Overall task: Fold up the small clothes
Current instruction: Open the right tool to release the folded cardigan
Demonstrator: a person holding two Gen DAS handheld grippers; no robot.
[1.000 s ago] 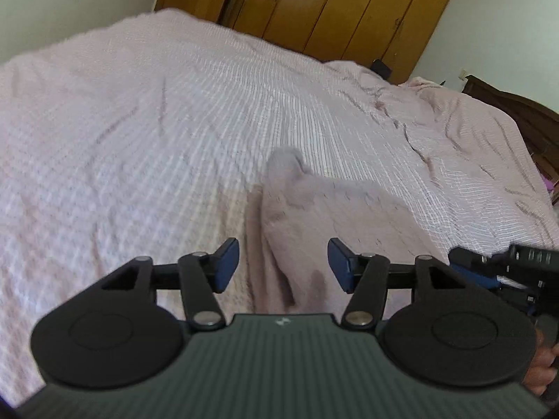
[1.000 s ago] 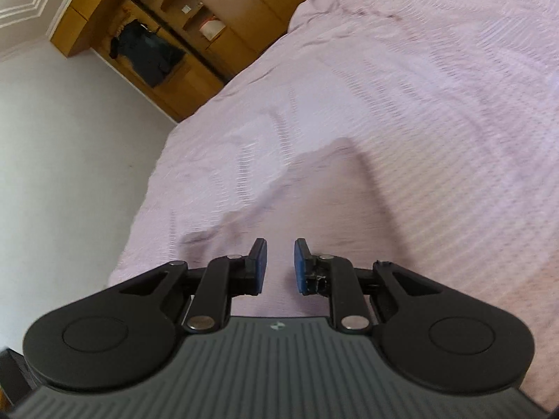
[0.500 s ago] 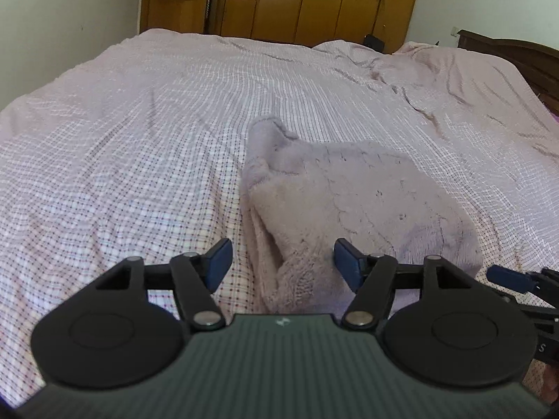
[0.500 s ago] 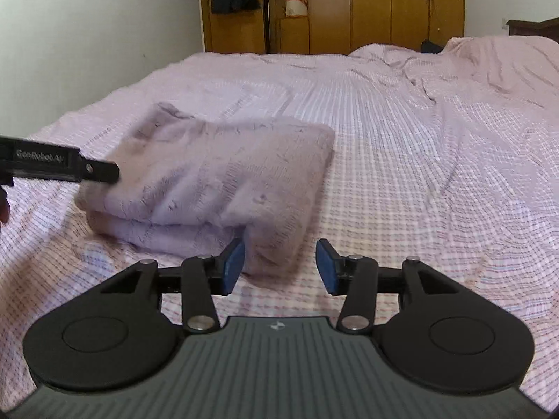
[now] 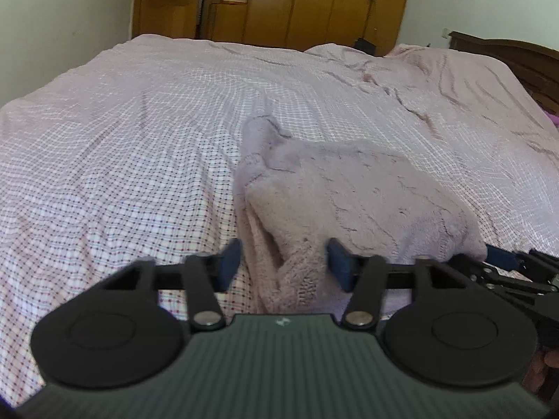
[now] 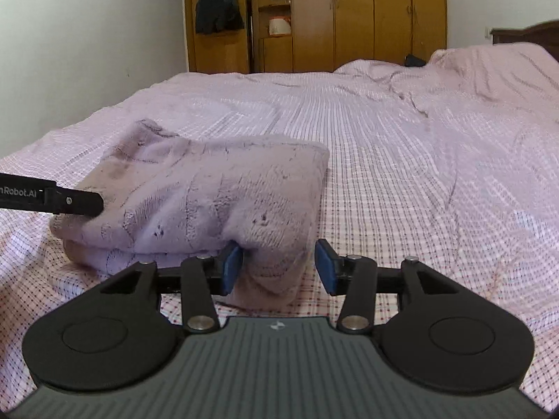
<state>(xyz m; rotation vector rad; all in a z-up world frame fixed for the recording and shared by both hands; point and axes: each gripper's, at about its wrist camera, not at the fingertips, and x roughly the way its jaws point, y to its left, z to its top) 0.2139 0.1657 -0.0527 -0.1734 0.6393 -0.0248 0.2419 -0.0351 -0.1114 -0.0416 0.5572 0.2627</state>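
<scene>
A fluffy lilac garment (image 5: 353, 192) lies folded in layers on the checked pink bedspread (image 5: 122, 160). It also shows in the right wrist view (image 6: 209, 195). My left gripper (image 5: 284, 265) is open, its jaws on either side of the garment's near left corner. My right gripper (image 6: 279, 267) is open, its jaws on either side of the near right corner. The left gripper's arm (image 6: 52, 199) reaches in at the left of the right wrist view, touching the garment's left end. The right gripper's fingertips (image 5: 503, 260) show at the right edge of the left wrist view.
The bedspread is rumpled toward the far right (image 6: 471, 80). A dark wooden headboard (image 5: 513, 59) stands at the right. Wooden wardrobes (image 6: 349, 17) line the far wall, with a dark garment (image 6: 216, 0) hanging there. A white wall (image 6: 87, 35) runs along the bed's left side.
Both grippers have levelled out and come low at the garment's near edge. The right gripper's jaws have opened wider around the corner. The garment lies still.
</scene>
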